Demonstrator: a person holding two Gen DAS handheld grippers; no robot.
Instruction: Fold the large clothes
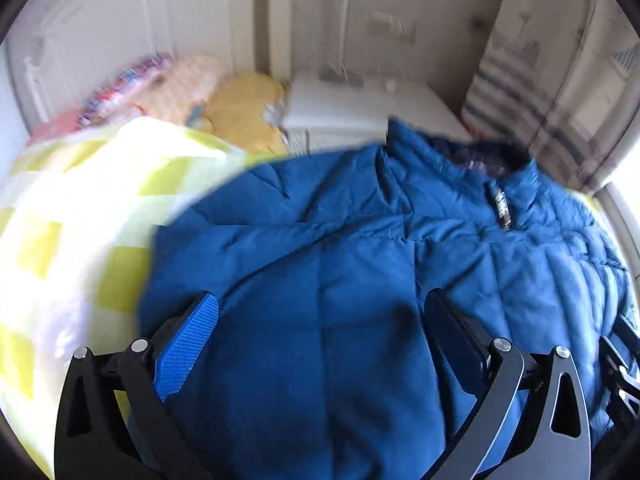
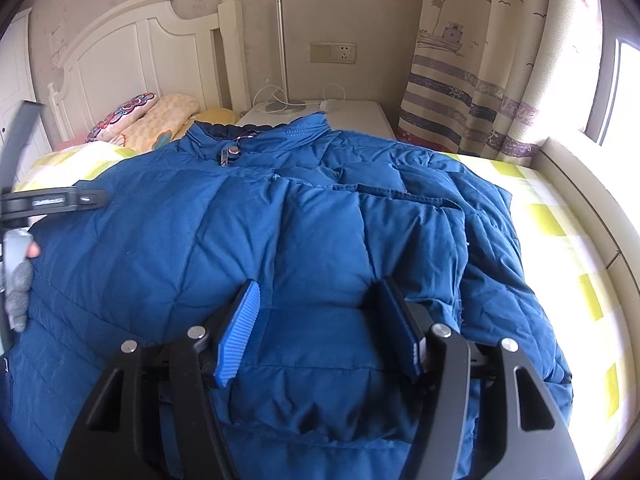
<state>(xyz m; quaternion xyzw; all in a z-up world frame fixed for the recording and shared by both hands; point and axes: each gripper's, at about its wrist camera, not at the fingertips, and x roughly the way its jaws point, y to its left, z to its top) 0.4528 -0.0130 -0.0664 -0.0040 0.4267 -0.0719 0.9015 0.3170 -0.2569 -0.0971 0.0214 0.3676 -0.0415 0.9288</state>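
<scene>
Big blue quilted down jacket [image 2: 304,216] lies spread on the bed over a yellow-and-white checked bedsheet [image 2: 560,216] — collar end toward the white wooden headboard [image 2: 132,48], zipper pull showing just below the collar. One padded sleeve is folded across the jacket's front, on the side toward the striped boat-print curtain [image 2: 472,92].

Right gripper [image 2: 318,330] hovers over the jacket's lower front, jaws spread wide, blue ribbed pads apart with only jacket fabric seen between them; cannot tell if the tips touch the cloth.

Left gripper [image 1: 322,338] is over the jacket too, on the side away from the curtain, jaws spread, nothing pinched. That view is motion-blurred. In the right wrist view the left gripper's black frame shows at the jacket's far edge, a grey-gloved hand [image 2: 18,284] on it.

Beyond the jacket's collar: white nightstand [image 2: 360,116] with a slim lamp stem, and floral and peach pillows [image 2: 148,118] against the headboard.
</scene>
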